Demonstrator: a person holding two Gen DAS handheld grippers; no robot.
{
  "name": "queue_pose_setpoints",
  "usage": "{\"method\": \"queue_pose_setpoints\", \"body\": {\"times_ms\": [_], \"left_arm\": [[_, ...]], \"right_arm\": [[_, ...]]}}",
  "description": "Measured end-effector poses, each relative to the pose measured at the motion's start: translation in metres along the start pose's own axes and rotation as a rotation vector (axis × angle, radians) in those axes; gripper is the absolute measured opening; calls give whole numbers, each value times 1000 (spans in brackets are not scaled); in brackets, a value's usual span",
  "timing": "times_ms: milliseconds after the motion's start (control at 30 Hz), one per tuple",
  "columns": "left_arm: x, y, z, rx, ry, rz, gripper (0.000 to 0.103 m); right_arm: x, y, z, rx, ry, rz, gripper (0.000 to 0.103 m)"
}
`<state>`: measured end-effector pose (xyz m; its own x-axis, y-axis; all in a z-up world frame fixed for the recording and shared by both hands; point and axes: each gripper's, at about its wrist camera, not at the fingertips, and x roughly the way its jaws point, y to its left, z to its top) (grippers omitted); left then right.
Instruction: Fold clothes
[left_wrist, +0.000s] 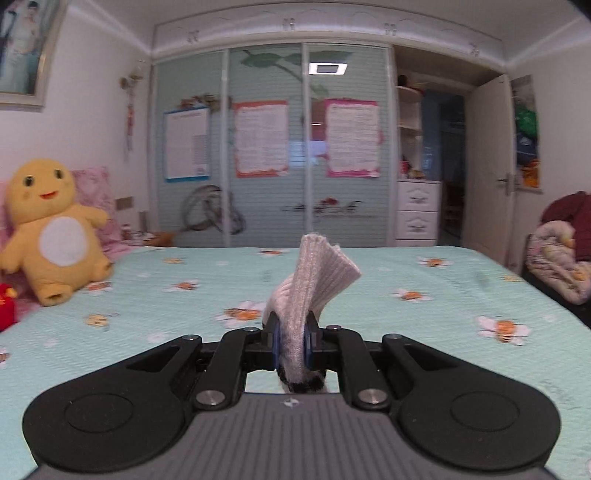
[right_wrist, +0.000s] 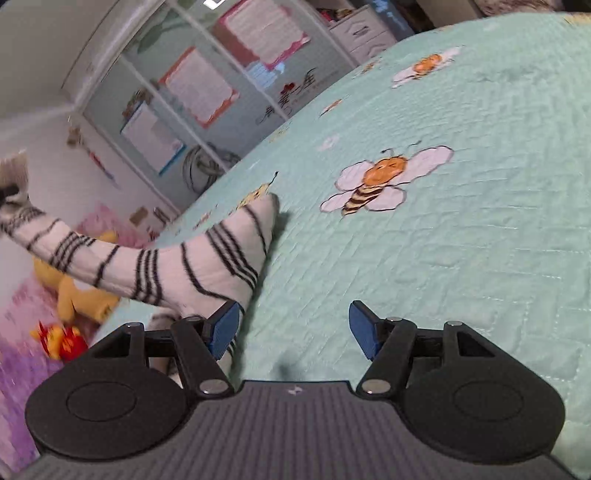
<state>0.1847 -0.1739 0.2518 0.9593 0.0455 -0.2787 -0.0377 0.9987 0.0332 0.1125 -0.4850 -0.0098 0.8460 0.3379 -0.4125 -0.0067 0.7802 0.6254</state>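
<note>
One white ribbed sock with black stripes (right_wrist: 155, 266) is hanging above the mint bee-print quilted bedspread (right_wrist: 443, 258), cuff pinched in the left gripper (left_wrist: 293, 347), while the right gripper (right_wrist: 293, 328) is gaping empty beside it, seemingly ready to regrasp.

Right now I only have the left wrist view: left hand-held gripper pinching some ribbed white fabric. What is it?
Observer: A white sock with black stripes; it stretches from the upper left down onto the bedspread.
Operator: Is the right hand-held gripper on it?
Observer: No. The right hand-held gripper is open, nothing between its pads; the sock lies against the outside of its left finger.
Operator: Anything under the right one?
Observer: Only bedspread, with a bee print ahead.
</note>
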Motion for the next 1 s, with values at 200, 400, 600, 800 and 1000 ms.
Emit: {"method": "queue_pose_setpoints", "body": {"times_ms": [200,400,600,800,1000], "left_arm": [[-4,40,-39,-82,74,134,13],[-21,73,-87,-153,120,196,13],[-39,103,-128,-241,128,236,13],[-79,116,-147,-314,43,123,12],[-100,123,-165,-365,-21,142,12]], "right_arm": [[10,0,1,-42,23,8,66],[17,0,2,-60,27,1,66],[20,4,-1,-102,31,-11,66],[23,5,-1,-139,35,-13,66],[23,2,2,-155,40,-4,66]]}}
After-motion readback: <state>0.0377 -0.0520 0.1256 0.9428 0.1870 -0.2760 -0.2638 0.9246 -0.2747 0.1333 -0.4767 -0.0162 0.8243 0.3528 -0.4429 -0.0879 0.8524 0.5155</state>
